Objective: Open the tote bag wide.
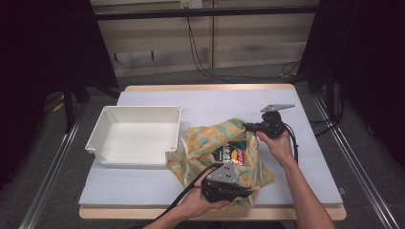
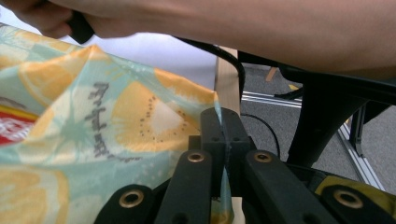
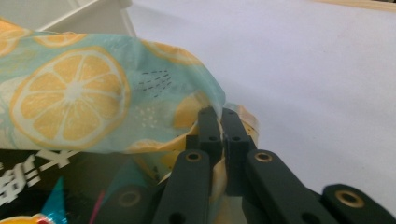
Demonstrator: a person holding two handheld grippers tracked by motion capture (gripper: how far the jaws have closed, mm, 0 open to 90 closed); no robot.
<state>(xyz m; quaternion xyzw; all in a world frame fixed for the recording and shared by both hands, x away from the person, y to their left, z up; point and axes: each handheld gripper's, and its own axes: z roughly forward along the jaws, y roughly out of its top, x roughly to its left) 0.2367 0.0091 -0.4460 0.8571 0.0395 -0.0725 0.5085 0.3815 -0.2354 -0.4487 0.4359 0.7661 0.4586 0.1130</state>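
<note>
A thin cloth bag printed with orange slices on pale green (image 1: pixel 205 143) lies on the white table top, right of centre. A dark snack packet (image 1: pixel 232 153) with red and yellow print shows in its mouth. My left gripper (image 1: pixel 248 192) is shut on the bag's near edge (image 2: pixel 154 126), the fabric pinched between its jaws (image 2: pixel 223 135). My right gripper (image 1: pixel 246 127) is shut on the bag's far edge (image 3: pixel 93 98), with cloth caught between the jaws (image 3: pixel 220 126). The packet (image 3: pixel 32 186) lies just under that edge.
An empty white plastic bin (image 1: pixel 136 136) stands on the table left of the bag, almost touching it. The table's wooden front edge (image 1: pixel 143 213) is close to my left hand. Cables trail from both grippers. Dark stands flank the table.
</note>
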